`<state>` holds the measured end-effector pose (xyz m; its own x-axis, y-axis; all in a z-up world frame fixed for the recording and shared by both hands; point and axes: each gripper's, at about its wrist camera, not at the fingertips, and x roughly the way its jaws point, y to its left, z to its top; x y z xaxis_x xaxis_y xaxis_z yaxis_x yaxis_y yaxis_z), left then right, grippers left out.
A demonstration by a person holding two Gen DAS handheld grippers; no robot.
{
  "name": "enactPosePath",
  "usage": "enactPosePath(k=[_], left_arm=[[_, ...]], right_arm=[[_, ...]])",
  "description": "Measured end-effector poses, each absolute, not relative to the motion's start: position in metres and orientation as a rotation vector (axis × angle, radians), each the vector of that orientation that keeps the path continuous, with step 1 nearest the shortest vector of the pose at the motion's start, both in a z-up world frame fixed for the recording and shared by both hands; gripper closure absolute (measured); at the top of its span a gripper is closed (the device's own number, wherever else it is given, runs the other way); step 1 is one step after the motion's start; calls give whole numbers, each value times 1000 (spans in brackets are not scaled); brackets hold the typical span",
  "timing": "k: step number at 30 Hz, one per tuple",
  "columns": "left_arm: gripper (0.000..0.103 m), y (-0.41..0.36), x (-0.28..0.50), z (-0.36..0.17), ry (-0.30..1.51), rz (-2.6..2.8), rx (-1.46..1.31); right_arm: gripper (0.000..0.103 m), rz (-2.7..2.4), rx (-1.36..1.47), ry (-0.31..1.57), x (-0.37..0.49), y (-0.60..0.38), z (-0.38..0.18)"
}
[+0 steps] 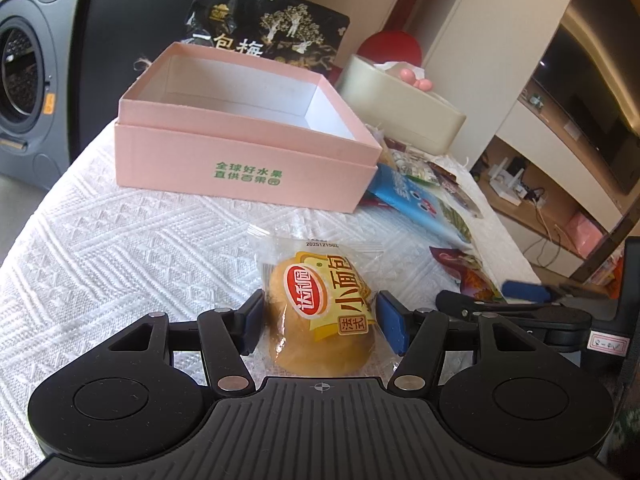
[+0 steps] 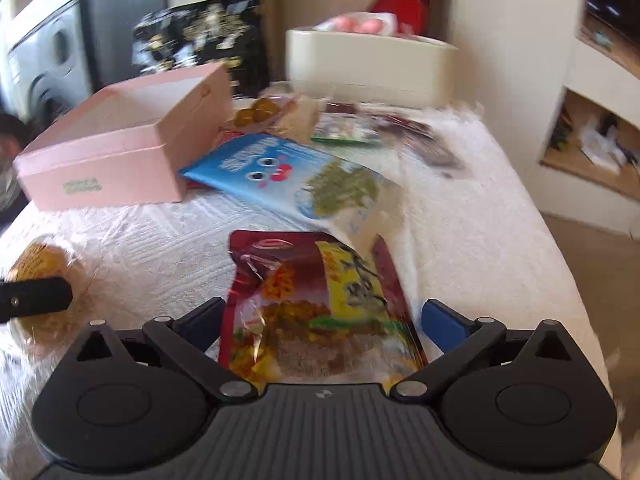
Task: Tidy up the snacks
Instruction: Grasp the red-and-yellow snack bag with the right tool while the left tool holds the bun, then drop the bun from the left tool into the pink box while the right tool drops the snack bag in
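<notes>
A wrapped small bread (image 1: 320,312) lies on the white tablecloth (image 1: 120,248), between the fingers of my left gripper (image 1: 320,316). The jaws stand close on either side of it, and a small gap shows on the right side. The bread also shows at the left edge of the right wrist view (image 2: 44,276). An open pink box (image 1: 248,136) stands beyond it, empty. My right gripper (image 2: 320,320) is open around a red snack packet (image 2: 316,312), without touching it. A blue snack packet (image 2: 280,176) lies further off.
A black plum bag (image 1: 264,28) leans behind the pink box (image 2: 120,140). A cream container (image 2: 368,68) stands at the back right. Several small snack packets (image 2: 384,132) lie in front of it. A washing machine (image 1: 24,80) is at the left. Shelves are at the right.
</notes>
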<state>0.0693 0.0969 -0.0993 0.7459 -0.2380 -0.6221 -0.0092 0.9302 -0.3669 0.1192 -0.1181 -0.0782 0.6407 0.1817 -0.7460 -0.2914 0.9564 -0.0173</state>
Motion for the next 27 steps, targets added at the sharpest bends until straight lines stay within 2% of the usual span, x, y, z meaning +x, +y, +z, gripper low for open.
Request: enactPosePath(k=[4,7,13,21,27], left_arm=[[38,97,67,-99,726,-129,-364],[38,95,65,-96,731,-132,-356],[38,88,42,-85,741,-134,-295],[39,81,5,-55,707,-166,-225],[39,104,9,11,470,-116,-172]], right_arm=[[1,348,-102,872,131,-126,-77],[16,350,-107,857,124,-131,-73],[33,450,-123,848,94,-138,-58],[36,671,-154,728,42,-134,-9],[36,754,-135,523,42,-123,58]])
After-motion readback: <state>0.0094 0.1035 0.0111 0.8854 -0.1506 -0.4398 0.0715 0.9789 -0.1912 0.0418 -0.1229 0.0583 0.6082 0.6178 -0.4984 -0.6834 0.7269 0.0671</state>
